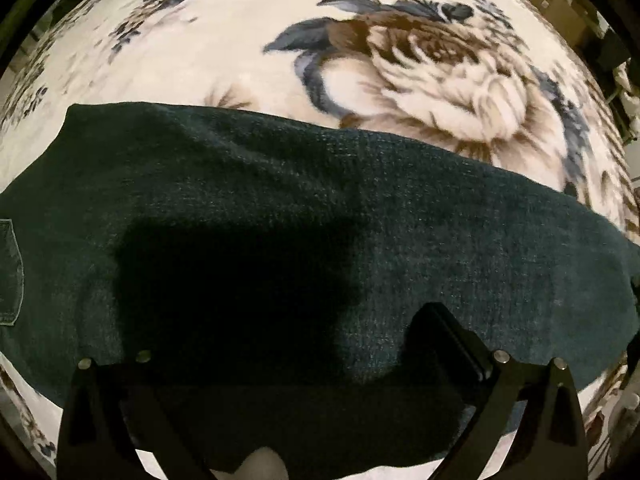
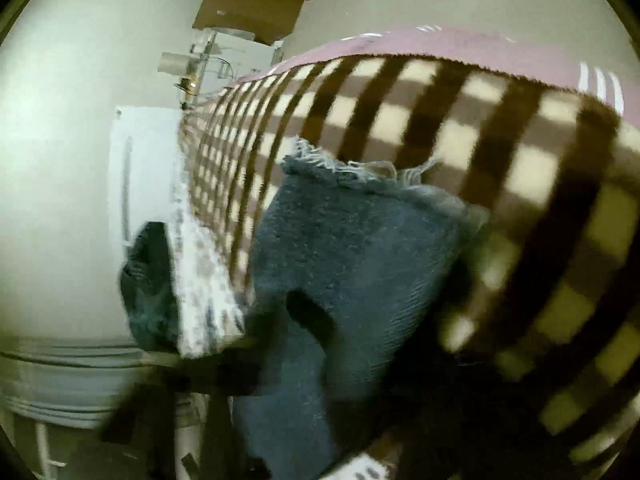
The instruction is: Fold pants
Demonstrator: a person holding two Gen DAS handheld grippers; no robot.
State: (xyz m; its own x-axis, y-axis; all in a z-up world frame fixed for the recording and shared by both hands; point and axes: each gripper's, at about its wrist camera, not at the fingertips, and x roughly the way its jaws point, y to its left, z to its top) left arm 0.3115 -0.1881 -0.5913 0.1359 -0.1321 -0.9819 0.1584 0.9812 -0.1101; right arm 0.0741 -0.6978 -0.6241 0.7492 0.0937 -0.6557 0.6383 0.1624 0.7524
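Note:
The pants are dark blue-green denim. In the left wrist view they (image 1: 280, 208) lie flat across a floral blanket (image 1: 224, 52), with a pocket (image 1: 10, 272) at the left edge. My left gripper (image 1: 288, 344) hovers just above them with its jaws wide apart and nothing between them; the right finger (image 1: 452, 344) shows clearly, the left one is lost in shadow. In the right wrist view a pant leg (image 2: 352, 248) with a frayed hem (image 2: 360, 168) is lifted against a checked blanket (image 2: 460, 120). My right gripper's fingers are blurred and dark, with denim bunched at them.
A pink sheet edge (image 2: 420, 46) runs behind the checked blanket. A cardboard box (image 2: 248, 4) and white furniture (image 2: 144, 168) stand beyond the bed. Boxes (image 1: 560, 4) stand past the floral blanket's far right edge.

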